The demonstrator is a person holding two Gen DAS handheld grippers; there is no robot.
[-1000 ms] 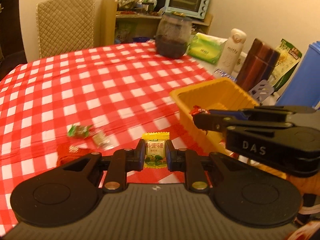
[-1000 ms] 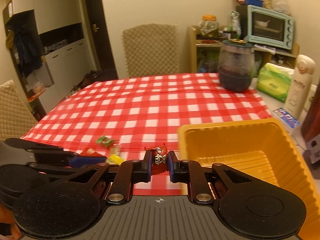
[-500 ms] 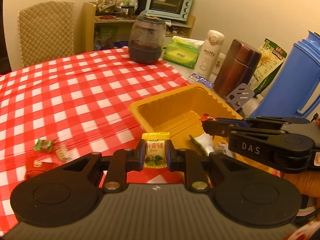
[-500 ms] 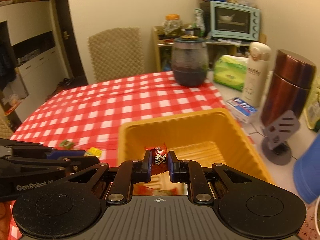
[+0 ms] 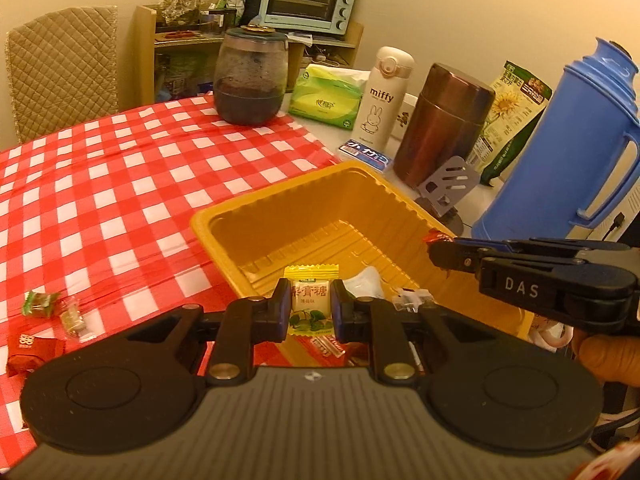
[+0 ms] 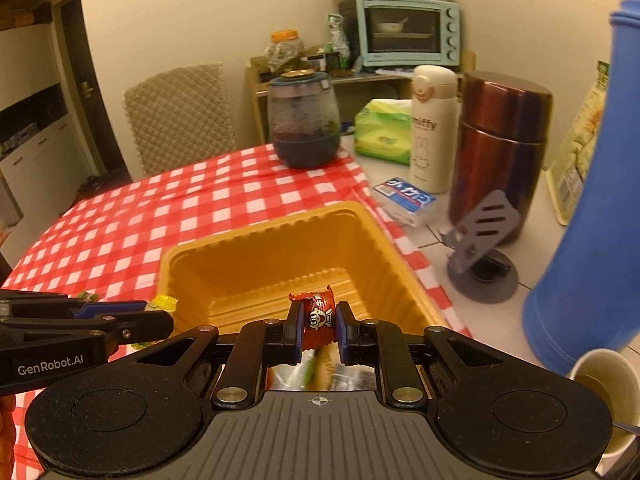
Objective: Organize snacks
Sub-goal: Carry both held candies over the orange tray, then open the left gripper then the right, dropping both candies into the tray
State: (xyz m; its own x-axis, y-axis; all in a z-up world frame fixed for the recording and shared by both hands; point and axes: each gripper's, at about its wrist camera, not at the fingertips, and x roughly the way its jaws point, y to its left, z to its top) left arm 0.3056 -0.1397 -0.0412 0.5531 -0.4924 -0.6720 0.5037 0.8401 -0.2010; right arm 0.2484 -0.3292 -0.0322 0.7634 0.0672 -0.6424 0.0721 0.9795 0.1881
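Both of my grippers have travelled from above the checked tablecloth (image 5: 120, 184) to over the yellow tray (image 5: 224, 216), which now fills the middle of each view. My left gripper (image 5: 310, 306) is clenched on the yellow candy (image 5: 310, 300), and my right gripper (image 6: 318, 326) is clenched on the red candy (image 6: 318, 318). Both candies look very light, with thin, slippery, crinkly wrappers, so I judge the best hold is across the firm middle, not the twisted ends. 3 more sweets (image 5: 44, 320) lie on the cloth at the left, near the edge.
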